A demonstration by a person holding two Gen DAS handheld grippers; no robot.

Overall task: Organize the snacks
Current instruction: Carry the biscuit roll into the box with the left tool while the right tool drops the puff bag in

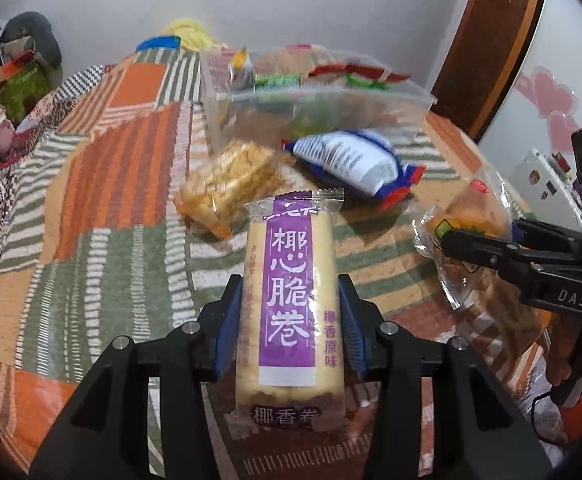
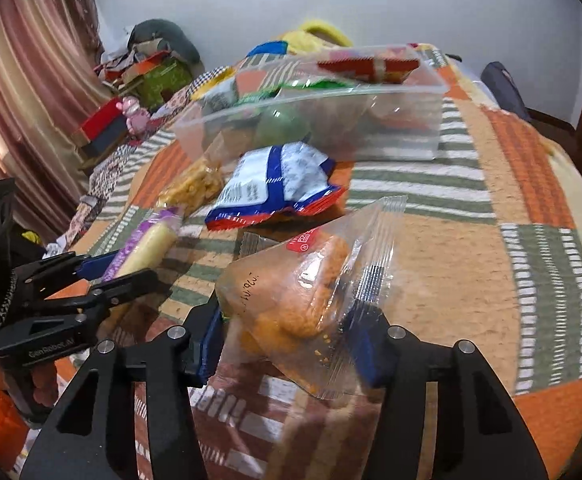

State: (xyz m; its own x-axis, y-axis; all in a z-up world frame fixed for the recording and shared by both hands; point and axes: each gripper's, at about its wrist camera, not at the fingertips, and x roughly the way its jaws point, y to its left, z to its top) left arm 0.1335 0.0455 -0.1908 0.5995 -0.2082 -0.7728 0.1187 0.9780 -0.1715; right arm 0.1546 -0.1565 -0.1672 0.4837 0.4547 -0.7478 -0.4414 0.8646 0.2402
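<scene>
Snacks lie on a counter (image 1: 103, 184) with a striped patchwork cloth, and a clear box (image 1: 331, 98) at the far side already has some packs inside

From the left wrist view, the left gripper (image 1: 289, 320) has its jaws clamped on a purple coconut roll pack (image 1: 289, 300). The pack's long side points straight ahead, away from the jaws and toward the box. Past its far end lie a clear pack of yellow crunchy bars (image 1: 231, 184) and a blue and white bag (image 1: 351, 160), both on the cloth just in front of the box. Off to the right, the right gripper (image 1: 457, 240) pinches a crinkly bag of orange snacks (image 1: 471, 216)

From the right wrist view, the right gripper (image 2: 291, 332) has its jaws pressed on that orange snack bag (image 2: 303, 296), one on each side. The bag sticks up and forward, tilted a bit to the right. The clear box (image 2: 411, 92) is straight ahead and further back, with the blue and white bag (image 2: 279, 184) lying between. The left gripper (image 2: 107, 272) shows at the left with the purple pack (image 2: 147, 244) in its jaws

Both hands look about as near to the box as each other. I think each pack must go forward and over the box's near wall next, and the blue and white bag sits right in the way
</scene>
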